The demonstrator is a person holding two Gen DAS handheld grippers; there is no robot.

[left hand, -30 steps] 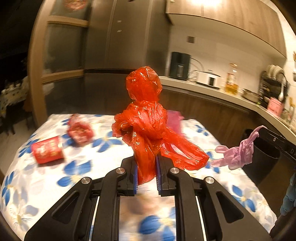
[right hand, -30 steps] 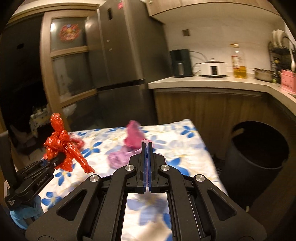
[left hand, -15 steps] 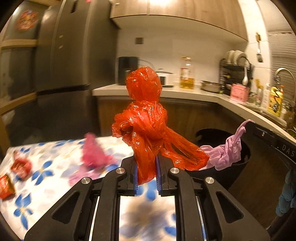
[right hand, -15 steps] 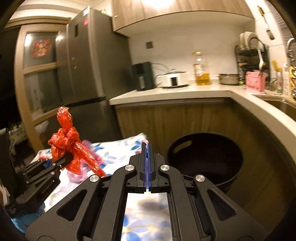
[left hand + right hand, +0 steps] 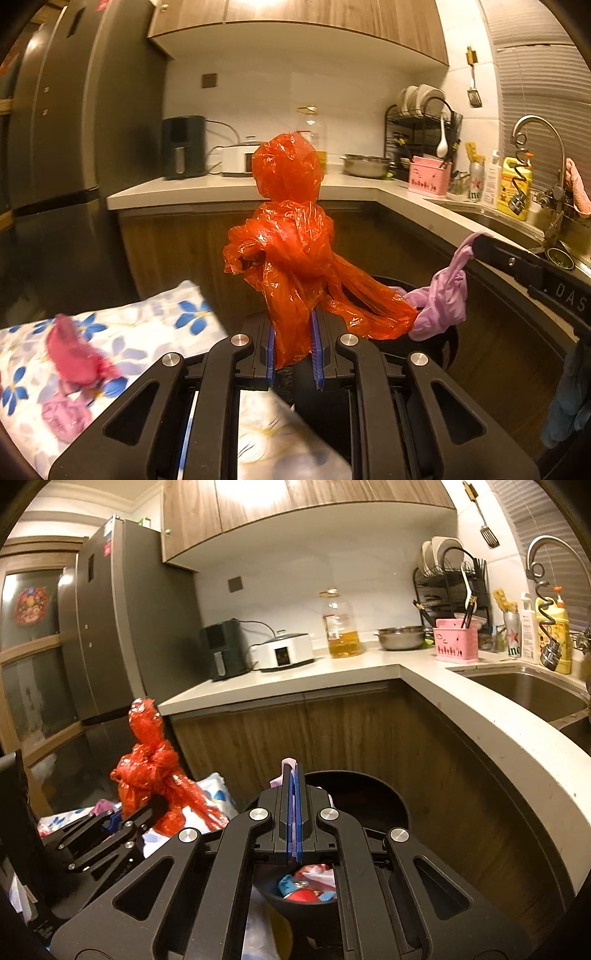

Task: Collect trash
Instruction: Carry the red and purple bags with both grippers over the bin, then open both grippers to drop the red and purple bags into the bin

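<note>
Both tools have swung away from the flowered tabletop (image 5: 140, 328) toward the black bin (image 5: 373, 797), which a second ago sat off to the side and now lies right ahead. Left tool (image 5: 293, 345) is clenched on the knotted red plastic bag (image 5: 291, 236), held upright just short of the bin. Right tool (image 5: 291, 812) is pressed tight on a thin lilac bag (image 5: 441, 299) that dangles over the bin's rim. Wrappers lie inside the bin. Pink scraps (image 5: 75, 360), blurred, sit on the tabletop left of the bin. Letters "DAS" show on the right tool's side; a can beyond the bin possibly reads "ine".
</note>
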